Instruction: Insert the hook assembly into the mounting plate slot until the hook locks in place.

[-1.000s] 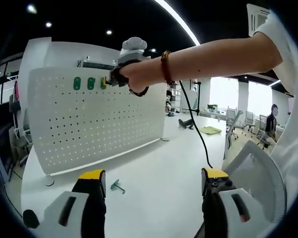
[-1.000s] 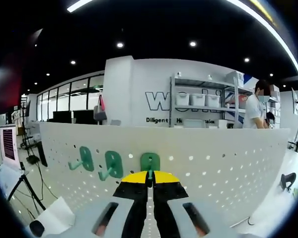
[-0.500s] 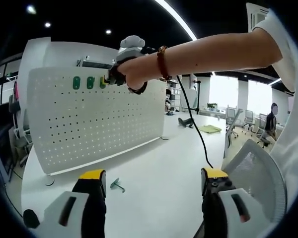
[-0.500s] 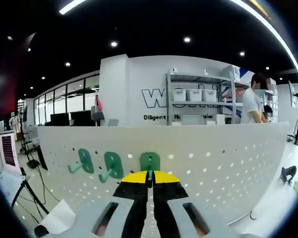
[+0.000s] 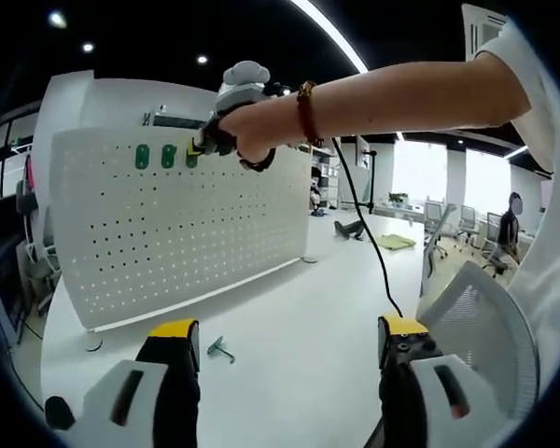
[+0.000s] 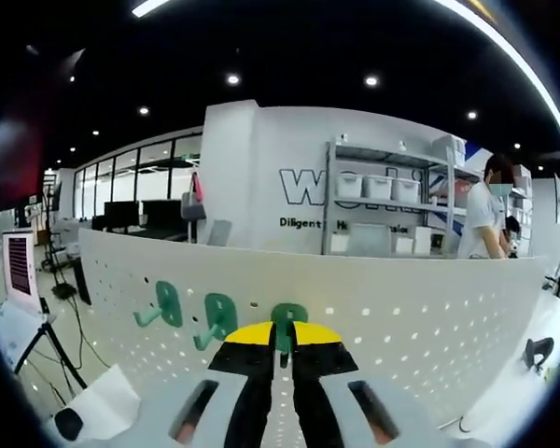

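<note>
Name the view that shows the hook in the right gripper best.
The right gripper view: the hook sits close, pinched between the jaws against the pegboard. The left gripper view shows it as a small green speck at the right gripper.

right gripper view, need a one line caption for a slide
Right hand-held gripper shut on a green hook at the white pegboard, beside two green hooks already mounted.

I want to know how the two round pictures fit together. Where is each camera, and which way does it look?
Left gripper view: rides the left gripper, low over the white table, facing the white perforated pegboard; the person's arm shows.
Right gripper view: rides the right gripper, close against the pegboard's top row, jaws closed on a green plastic hook.
Shared: pegboard, green hooks.
</note>
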`<state>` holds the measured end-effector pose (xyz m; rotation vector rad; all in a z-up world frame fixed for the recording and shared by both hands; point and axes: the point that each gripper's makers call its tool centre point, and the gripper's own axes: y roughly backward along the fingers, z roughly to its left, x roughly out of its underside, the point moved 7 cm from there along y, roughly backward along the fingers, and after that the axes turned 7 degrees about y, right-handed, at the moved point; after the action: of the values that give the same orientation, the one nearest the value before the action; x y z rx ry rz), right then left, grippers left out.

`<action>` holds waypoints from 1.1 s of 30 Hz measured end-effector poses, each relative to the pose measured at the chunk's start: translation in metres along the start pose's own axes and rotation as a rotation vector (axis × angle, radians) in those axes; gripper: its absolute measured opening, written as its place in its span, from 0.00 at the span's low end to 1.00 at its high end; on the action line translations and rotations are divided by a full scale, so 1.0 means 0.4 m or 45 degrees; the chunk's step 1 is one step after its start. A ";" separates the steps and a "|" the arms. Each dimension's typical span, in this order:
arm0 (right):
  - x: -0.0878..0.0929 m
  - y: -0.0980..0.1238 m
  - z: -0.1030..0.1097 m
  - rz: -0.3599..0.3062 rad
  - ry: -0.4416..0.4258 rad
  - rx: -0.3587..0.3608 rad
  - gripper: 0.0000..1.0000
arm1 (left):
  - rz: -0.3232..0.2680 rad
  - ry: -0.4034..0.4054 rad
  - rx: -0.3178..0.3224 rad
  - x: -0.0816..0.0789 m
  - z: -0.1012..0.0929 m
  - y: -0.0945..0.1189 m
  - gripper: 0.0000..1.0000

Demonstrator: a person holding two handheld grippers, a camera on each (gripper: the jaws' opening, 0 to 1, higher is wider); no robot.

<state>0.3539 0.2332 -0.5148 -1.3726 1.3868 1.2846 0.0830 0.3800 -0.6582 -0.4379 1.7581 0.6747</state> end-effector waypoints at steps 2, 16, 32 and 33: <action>0.004 0.000 0.000 0.006 -0.008 -0.006 0.08 | -0.002 0.001 -0.001 0.000 0.000 0.000 0.80; 0.044 0.023 0.004 0.002 -0.002 -0.099 0.25 | 0.010 -0.001 0.004 0.000 0.003 -0.009 0.80; 0.063 0.064 -0.003 -0.031 -0.042 -0.171 0.36 | 0.028 -0.010 0.015 -0.005 0.008 -0.017 0.79; 0.064 0.062 -0.004 -0.033 -0.030 -0.172 0.36 | 0.028 -0.009 0.014 -0.005 0.008 -0.017 0.79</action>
<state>0.3268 0.2243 -0.5362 -1.4561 1.2816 1.3946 0.0903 0.3767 -0.6585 -0.4089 1.7615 0.6808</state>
